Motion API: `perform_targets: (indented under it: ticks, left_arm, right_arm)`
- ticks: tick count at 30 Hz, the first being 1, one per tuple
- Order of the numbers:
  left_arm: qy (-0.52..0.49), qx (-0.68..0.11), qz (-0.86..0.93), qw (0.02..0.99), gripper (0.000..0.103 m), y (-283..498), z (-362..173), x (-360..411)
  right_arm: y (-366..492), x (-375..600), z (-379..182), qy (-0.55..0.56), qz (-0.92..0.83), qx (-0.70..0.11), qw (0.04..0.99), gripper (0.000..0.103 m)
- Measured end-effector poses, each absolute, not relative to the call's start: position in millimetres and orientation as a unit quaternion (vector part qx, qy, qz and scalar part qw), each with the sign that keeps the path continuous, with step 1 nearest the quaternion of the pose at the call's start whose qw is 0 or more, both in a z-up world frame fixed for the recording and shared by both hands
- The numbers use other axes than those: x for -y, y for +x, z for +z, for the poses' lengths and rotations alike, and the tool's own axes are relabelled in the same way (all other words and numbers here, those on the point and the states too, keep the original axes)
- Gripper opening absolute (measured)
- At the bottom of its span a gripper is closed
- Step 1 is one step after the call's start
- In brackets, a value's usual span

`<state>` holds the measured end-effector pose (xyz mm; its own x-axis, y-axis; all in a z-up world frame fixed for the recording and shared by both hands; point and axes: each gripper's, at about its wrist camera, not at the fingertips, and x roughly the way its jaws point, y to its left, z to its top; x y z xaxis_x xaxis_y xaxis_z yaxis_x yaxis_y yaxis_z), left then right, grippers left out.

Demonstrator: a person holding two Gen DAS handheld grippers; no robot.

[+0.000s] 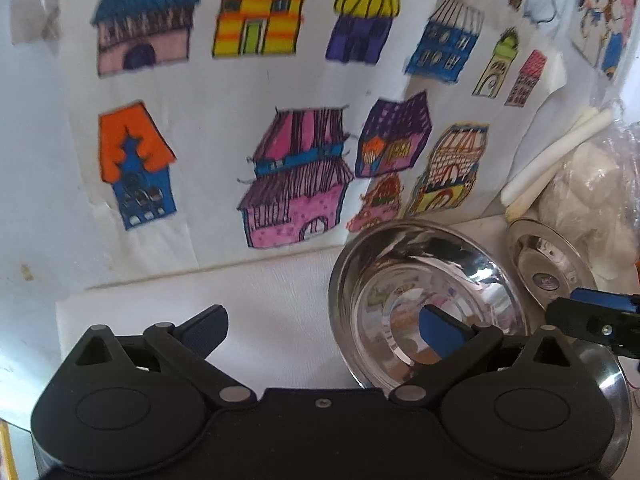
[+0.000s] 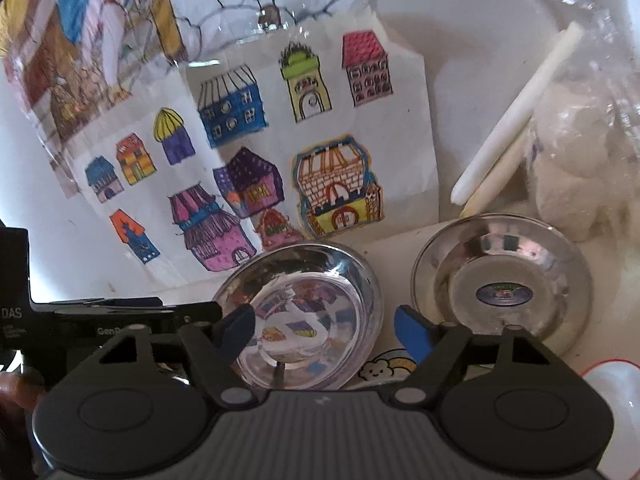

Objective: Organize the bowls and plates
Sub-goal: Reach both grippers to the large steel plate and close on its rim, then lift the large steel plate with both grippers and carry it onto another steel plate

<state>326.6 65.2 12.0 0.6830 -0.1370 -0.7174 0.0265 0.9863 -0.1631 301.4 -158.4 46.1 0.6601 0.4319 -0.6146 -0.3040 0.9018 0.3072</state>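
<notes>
The steel bowl (image 2: 304, 312) sits on the white table (image 1: 256, 304) right ahead of the right gripper (image 2: 324, 330), its near rim low between the two blue-padded fingers. Those fingers stand well apart and grip nothing; neither pad touches the metal. Just to the right of that gripper and a little further off lies a shallow steel plate (image 2: 500, 276) with a sticker at its centre, near the bowl but apart from it.

The left gripper (image 1: 324, 330) is also spread wide and empty. The bowl is ahead of it and to its right, with its right finger (image 1: 440, 330) showing over the bowl's hollow; whether it touches the metal I cannot tell. The tip of the other gripper shows at its far right.

Both pieces look thin, stiff and light, and polished enough to be slippery. A pinch on the curved wall would likely slide off, so the rim is the place to hold: one pad inside, one outside. The plate's flat lip lies low to the table and would probably need a finger worked under it. Neither will break, but either may skid or clatter if nudged.
</notes>
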Motion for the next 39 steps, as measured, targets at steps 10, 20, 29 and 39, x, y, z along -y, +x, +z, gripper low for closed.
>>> perform_targets:
  ticks: [10, 20, 29, 39]
  left_arm:
    - [-0.108, -0.424, -0.055, 0.897, 0.083, 338.7, 2.8, -65.2]
    - [-0.123, -0.441, -0.065, 0.886, 0.048, 346.4, -2.4, -59.1]
    - [-0.122, -0.448, -0.067, 0.883, 0.024, 348.6, -4.8, -56.4]
    - [-0.141, -0.428, -0.072, 0.89, 0.018, 342.6, 12.0, -61.4]
  right_arm:
    - [326.8, 152.0, 27.4, 0.102, 0.189, -0.415, 0.884, 0.064]
    - [339.9, 151.1, 21.1, 0.1, 0.153, -0.437, 0.881, 0.044]
    - [341.6, 154.4, 9.0, 0.113, 0.145, -0.45, 0.874, 0.026]
    - [331.1, 164.9, 23.2, 0.14, 0.139, -0.414, 0.889, 0.018]
